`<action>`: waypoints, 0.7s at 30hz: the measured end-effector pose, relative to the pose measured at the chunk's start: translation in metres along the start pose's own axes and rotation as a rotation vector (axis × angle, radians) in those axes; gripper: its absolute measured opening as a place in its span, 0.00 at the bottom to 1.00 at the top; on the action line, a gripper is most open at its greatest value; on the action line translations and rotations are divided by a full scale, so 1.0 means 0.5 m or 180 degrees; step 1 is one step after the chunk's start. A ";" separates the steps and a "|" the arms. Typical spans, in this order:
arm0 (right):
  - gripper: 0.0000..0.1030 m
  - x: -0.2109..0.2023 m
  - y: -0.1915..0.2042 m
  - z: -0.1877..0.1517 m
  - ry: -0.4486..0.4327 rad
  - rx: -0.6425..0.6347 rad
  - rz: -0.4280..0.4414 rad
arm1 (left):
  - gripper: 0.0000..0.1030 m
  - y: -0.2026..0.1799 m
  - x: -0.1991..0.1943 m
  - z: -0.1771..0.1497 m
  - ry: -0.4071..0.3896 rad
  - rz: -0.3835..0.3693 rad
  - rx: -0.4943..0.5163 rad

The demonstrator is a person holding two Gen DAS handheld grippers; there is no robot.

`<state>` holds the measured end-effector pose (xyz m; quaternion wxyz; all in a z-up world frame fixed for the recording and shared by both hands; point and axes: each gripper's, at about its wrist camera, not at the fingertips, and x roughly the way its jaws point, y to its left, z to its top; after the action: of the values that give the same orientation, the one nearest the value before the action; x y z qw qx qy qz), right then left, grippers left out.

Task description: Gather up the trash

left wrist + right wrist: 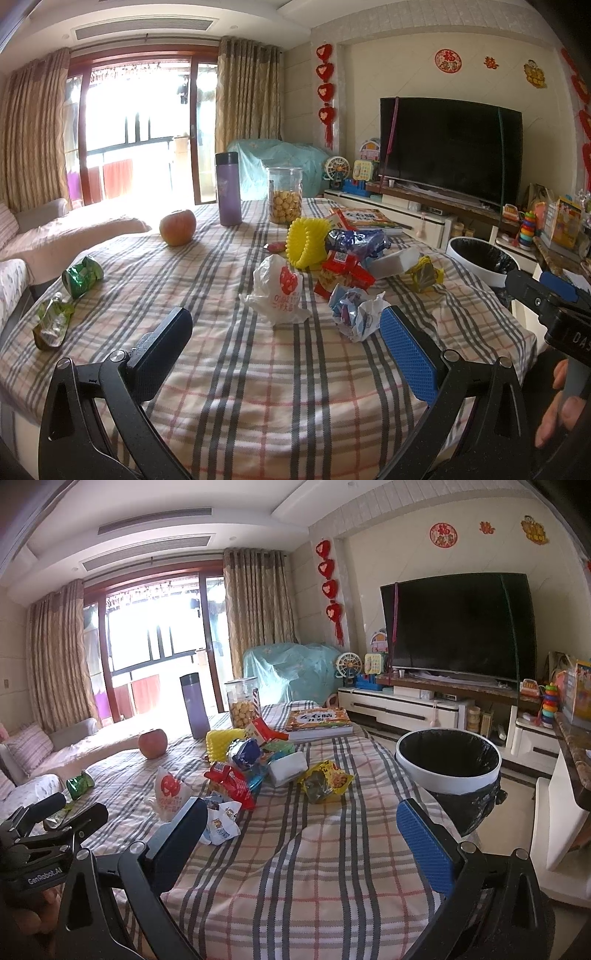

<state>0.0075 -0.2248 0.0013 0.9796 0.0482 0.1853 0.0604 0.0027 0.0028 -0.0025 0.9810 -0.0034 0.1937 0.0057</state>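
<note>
— Both tools spread wide, holding nothing: left gripper [280, 328], right gripper [299, 823]. Why hover?
— Probably choosing; crumpled wrapper [356, 312] sits at one o'clock of the left gripper, trash bin [447, 777] at two o'clock, beside the table [314, 867] for short drops

Left tool [77, 812]: white lettering "GenRobot.AI" on the black body, read in the right wrist view. Right tool [546, 291]: white letters "DAS", cut off at the frame edge. White plastic bag [280, 291]: red digits beginning "0", remainder unclear. Book [317, 718]: cover title too blurred to read.
</note>
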 end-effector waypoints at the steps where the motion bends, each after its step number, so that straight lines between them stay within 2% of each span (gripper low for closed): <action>1: 1.00 0.001 -0.002 0.001 0.0009 0.0011 0.0006 | 1.00 0.001 0.001 -0.001 0.0005 0.0002 0.0001; 11: 1.00 0.014 0.003 -0.001 0.0114 0.0043 0.0138 | 1.00 0.024 0.030 -0.010 0.0142 0.0037 -0.0016; 21: 1.00 0.077 0.019 -0.017 0.0483 0.0175 0.0472 | 0.99 0.069 0.112 -0.014 0.0458 0.0093 -0.0019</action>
<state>0.0388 -0.2098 -0.0191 0.9539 0.0839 0.2565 0.1311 0.0514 0.0377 -0.0306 0.9644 -0.0039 0.2637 0.0204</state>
